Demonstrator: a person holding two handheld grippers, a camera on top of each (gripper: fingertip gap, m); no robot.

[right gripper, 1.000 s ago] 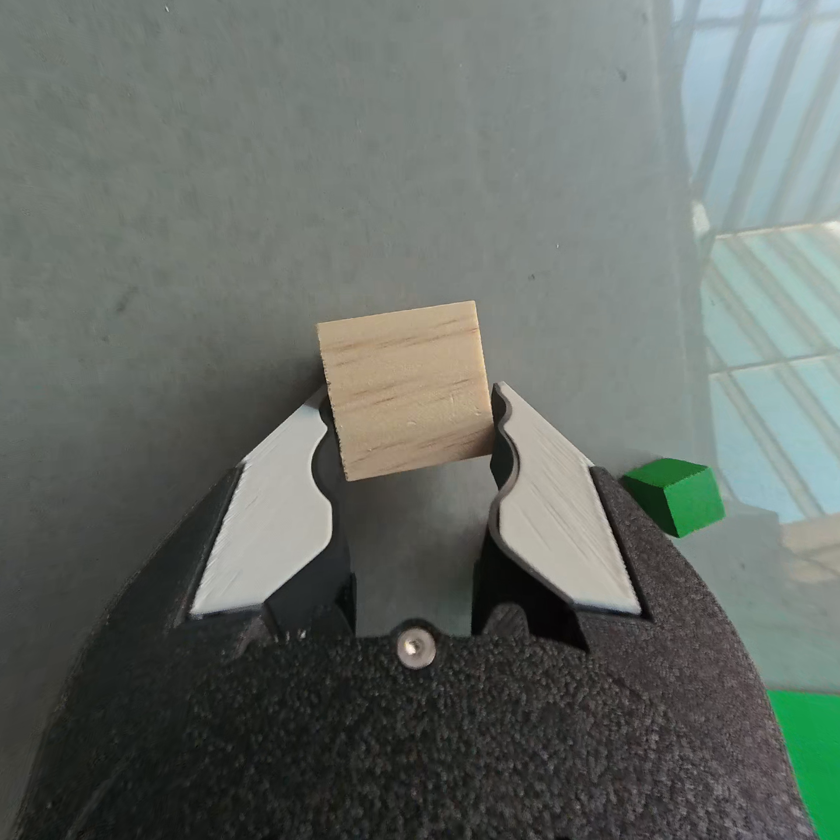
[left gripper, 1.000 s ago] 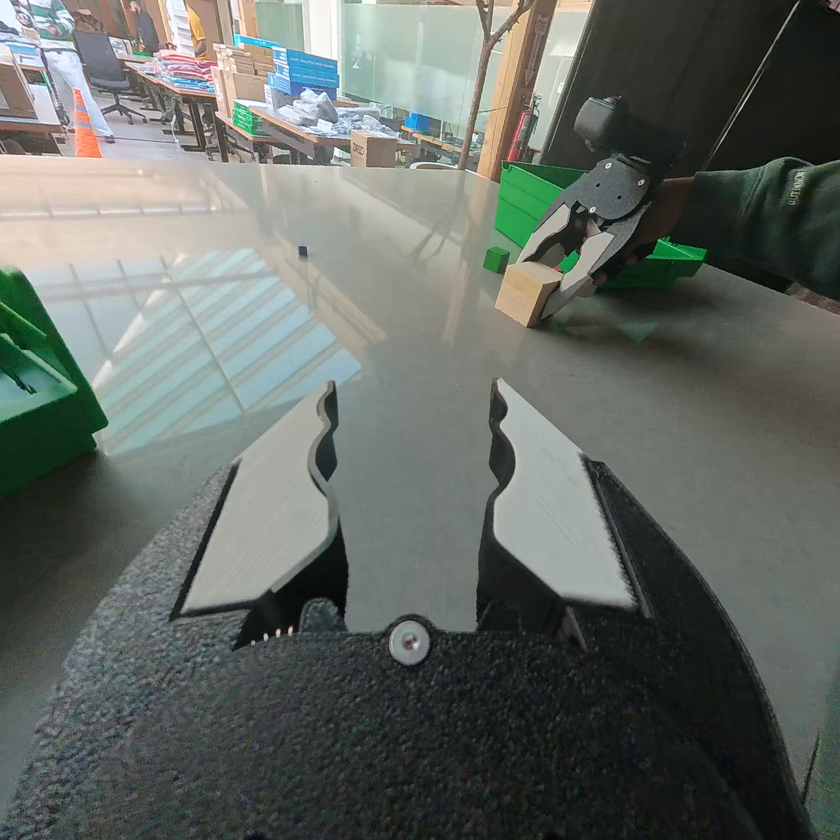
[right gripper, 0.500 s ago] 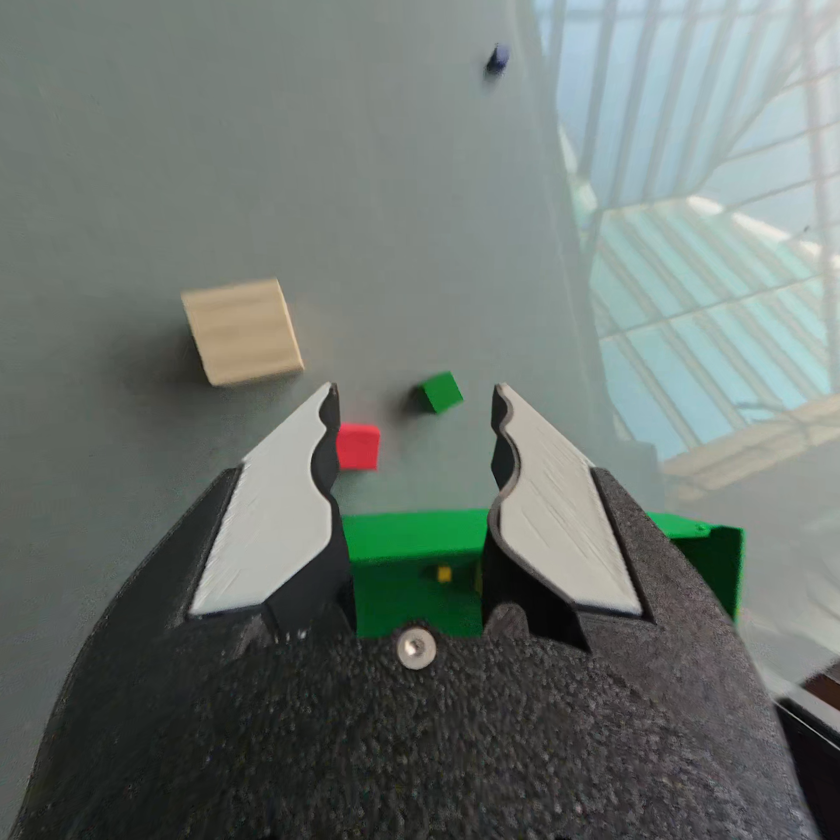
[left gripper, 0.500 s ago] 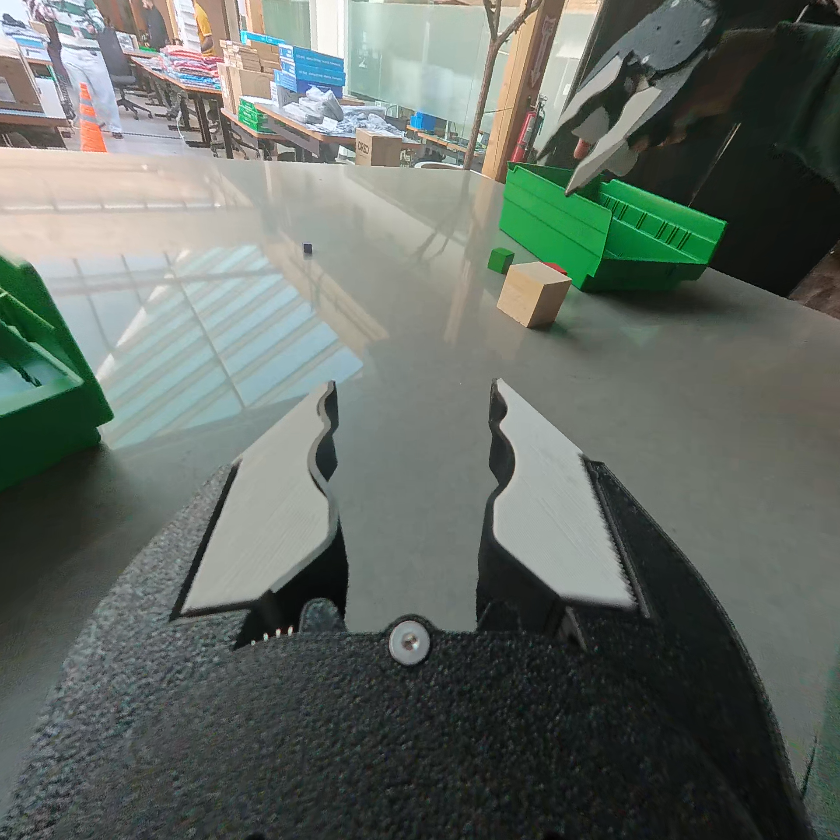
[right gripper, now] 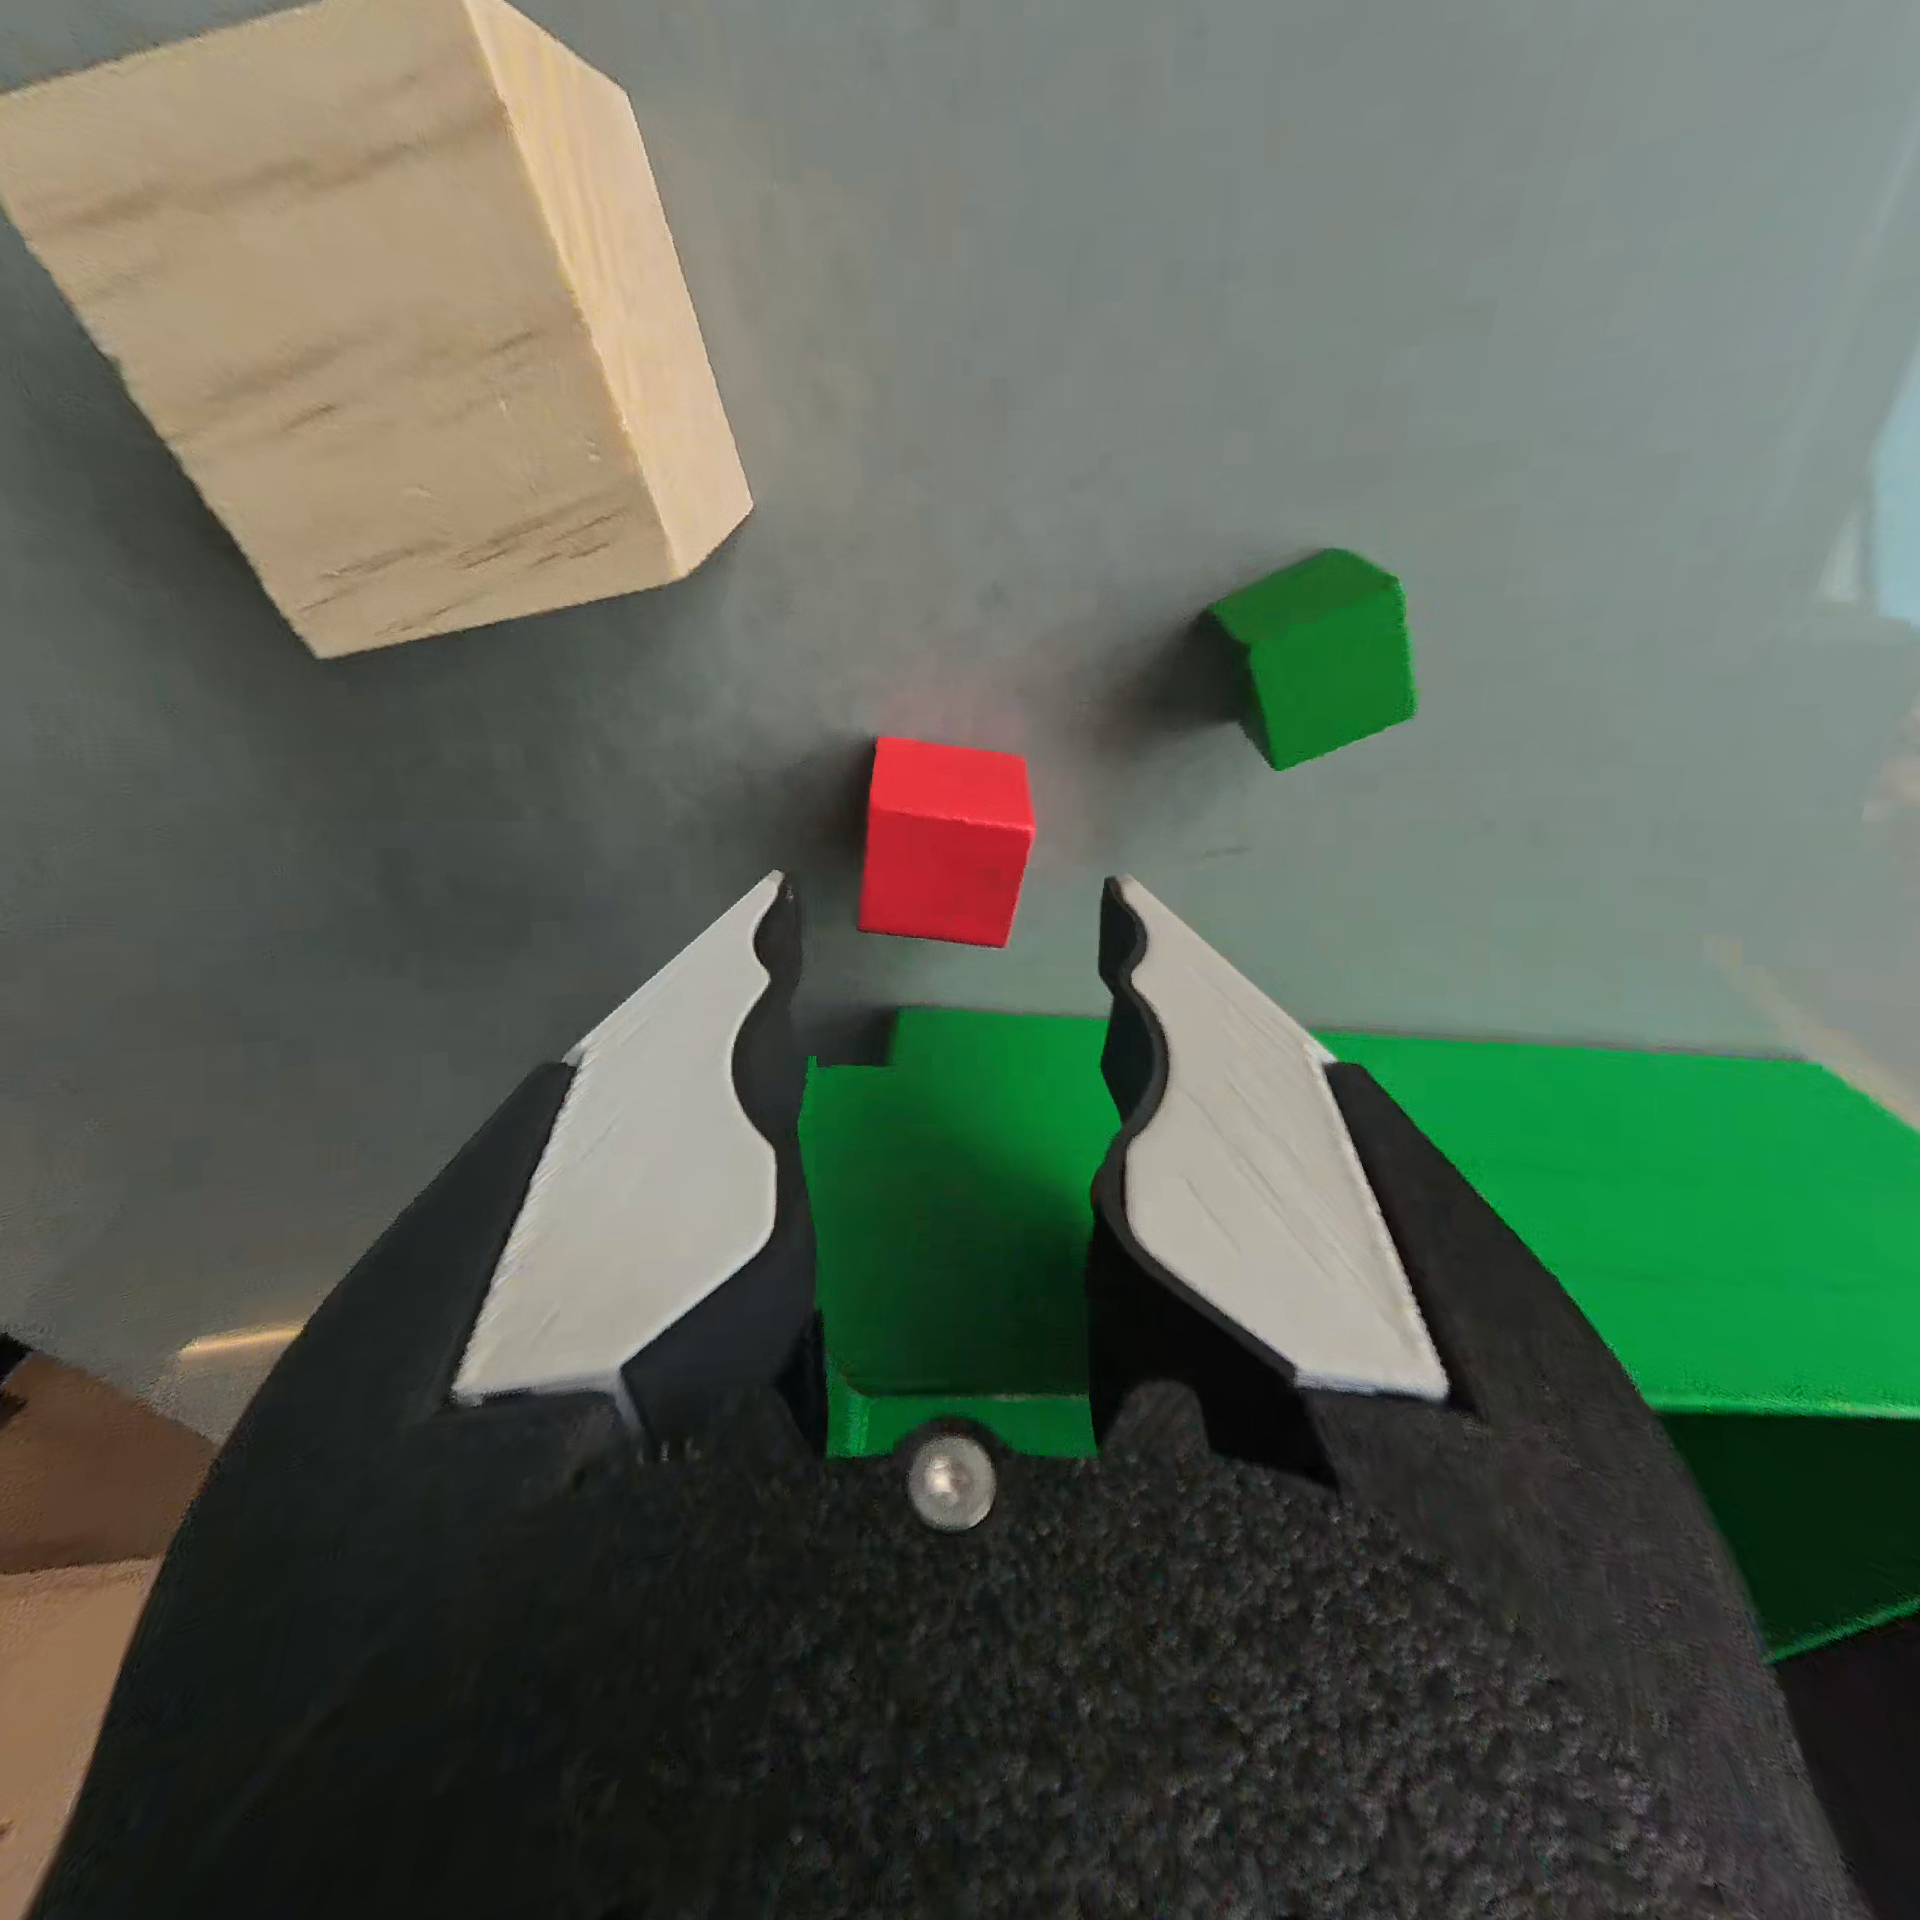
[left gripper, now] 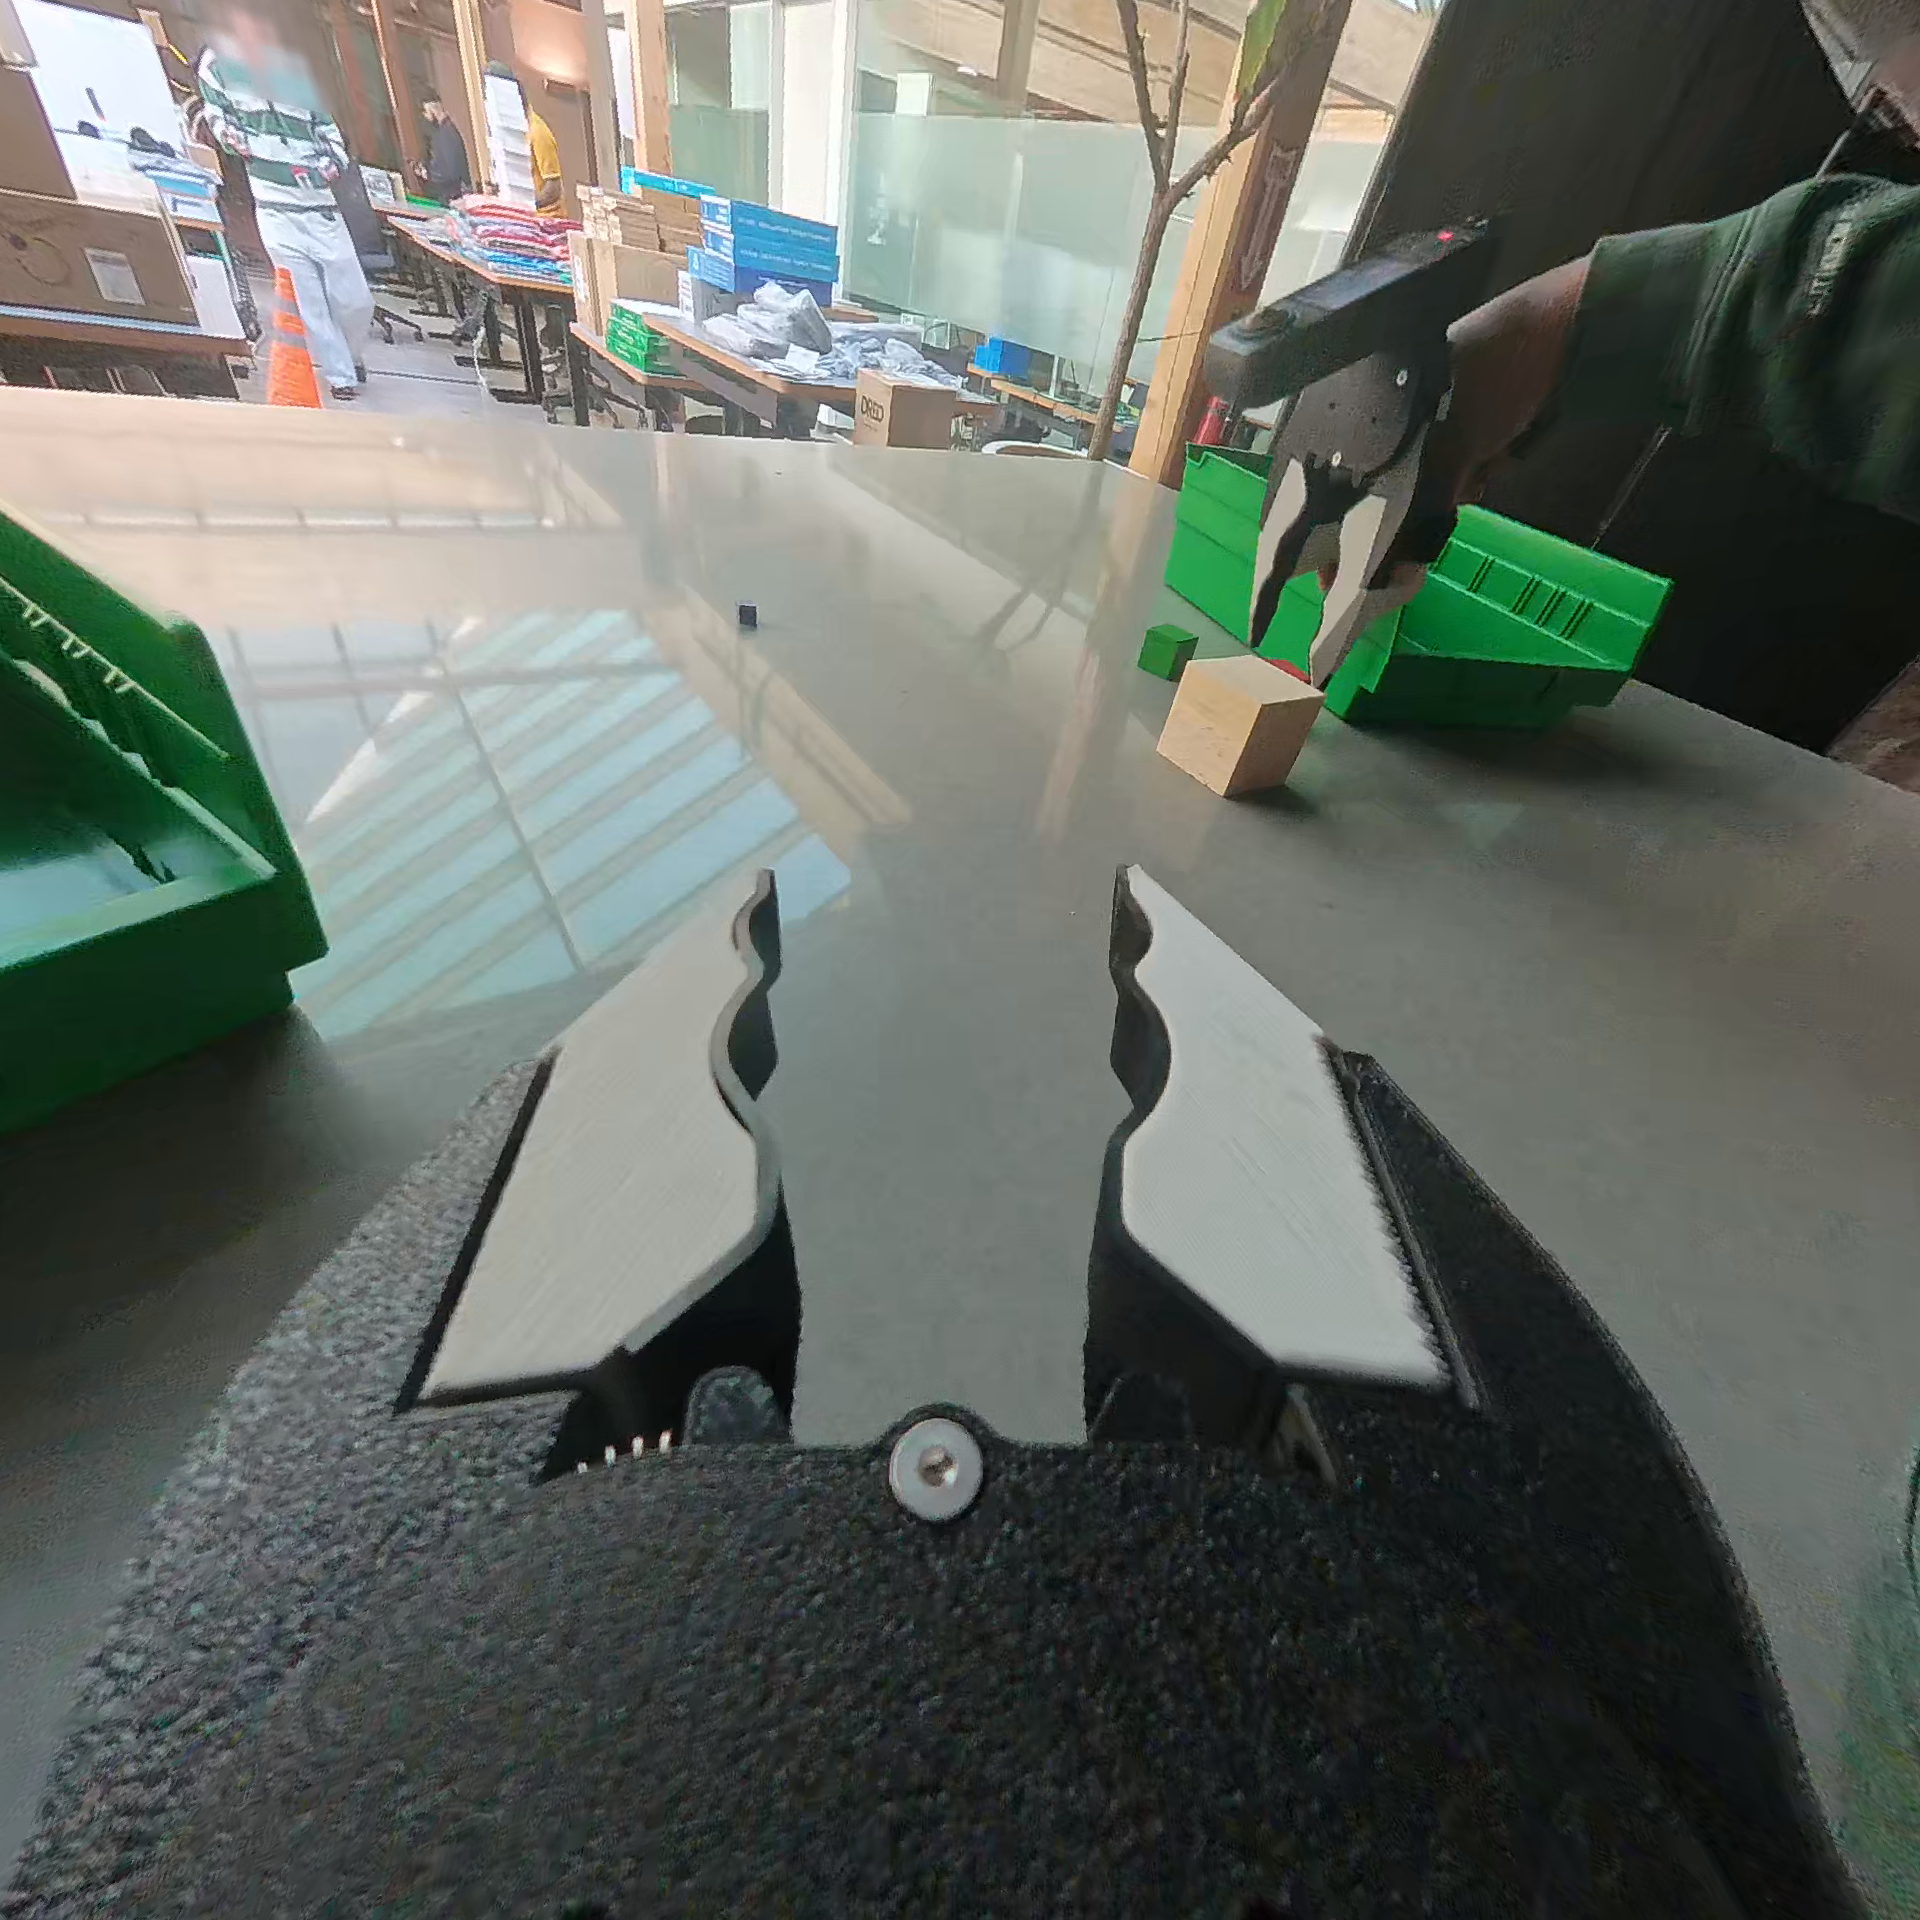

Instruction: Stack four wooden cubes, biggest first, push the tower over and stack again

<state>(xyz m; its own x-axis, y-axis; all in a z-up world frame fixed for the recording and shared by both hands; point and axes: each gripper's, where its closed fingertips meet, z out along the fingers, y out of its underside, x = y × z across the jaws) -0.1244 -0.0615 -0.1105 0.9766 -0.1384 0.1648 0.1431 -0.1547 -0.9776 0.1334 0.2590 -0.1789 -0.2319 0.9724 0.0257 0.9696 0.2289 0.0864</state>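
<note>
My right gripper (right gripper: 943,888) is open and empty, pointing down just above a small red cube (right gripper: 945,831) on the grey table (right gripper: 1039,312). A large pale wooden cube (right gripper: 364,312) lies to the upper left and a small green cube (right gripper: 1314,660) to the upper right. A green bin (right gripper: 1558,1195) is under the gripper's near side. In the left wrist view my left gripper (left gripper: 943,894) is open and empty low over the table (left gripper: 935,675). The right gripper (left gripper: 1299,644) shows there above the wooden cube (left gripper: 1236,722) and the green cube (left gripper: 1166,651).
A green bin (left gripper: 1507,623) stands at the table's far right and another green bin (left gripper: 125,904) at the left. A tiny dark cube (left gripper: 746,614) lies mid-table. A person's green sleeve (left gripper: 1766,332) reaches in from the right. Desks, boxes and people are beyond the table. The small green cube (right gripper: 1314,660) lies some 5 cm from my right tips, 40 cm from my left tips.
The right gripper let go of the wooden cube, rose over the green bin, then came down over the red cube. The left gripper has hardly moved.
</note>
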